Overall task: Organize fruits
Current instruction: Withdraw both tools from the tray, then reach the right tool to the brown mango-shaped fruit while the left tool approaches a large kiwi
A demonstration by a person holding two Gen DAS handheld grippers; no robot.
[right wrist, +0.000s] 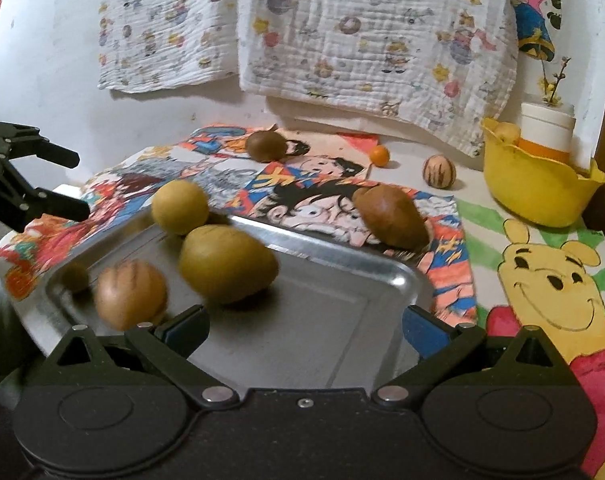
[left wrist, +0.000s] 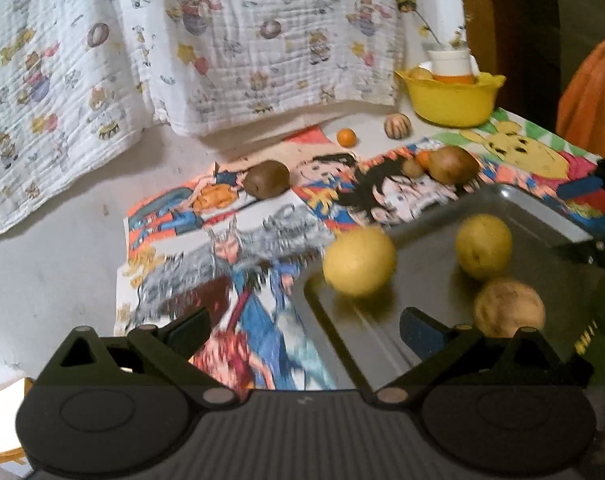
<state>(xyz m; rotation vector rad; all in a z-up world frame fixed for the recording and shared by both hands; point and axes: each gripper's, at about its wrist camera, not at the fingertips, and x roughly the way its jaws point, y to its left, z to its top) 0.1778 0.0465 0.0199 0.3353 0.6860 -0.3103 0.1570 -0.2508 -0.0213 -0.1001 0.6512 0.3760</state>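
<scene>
Left wrist view: the left gripper [left wrist: 302,324] hangs wide and empty over the near left corner of the metal tray [left wrist: 430,344]. At two o'clock, three fruits sit in the tray: two yellow round fruits [left wrist: 358,260] and a tan ribbed one [left wrist: 508,308], apparently gathered there as the sorting spot. Loose at twelve o'clock on the cartoon mat [left wrist: 262,232] lie a kiwi [left wrist: 267,179], a brown pear-shaped fruit [left wrist: 452,163], a small orange [left wrist: 346,137] and a striped fruit [left wrist: 397,125].

Right wrist view: the right gripper [right wrist: 304,324] is also spread wide, holding nothing, above the tray's bare right half. The tray rim [right wrist: 406,280] curves at one o'clock. The yellow bowl [right wrist: 538,192] stands at two o'clock, well clear.
</scene>
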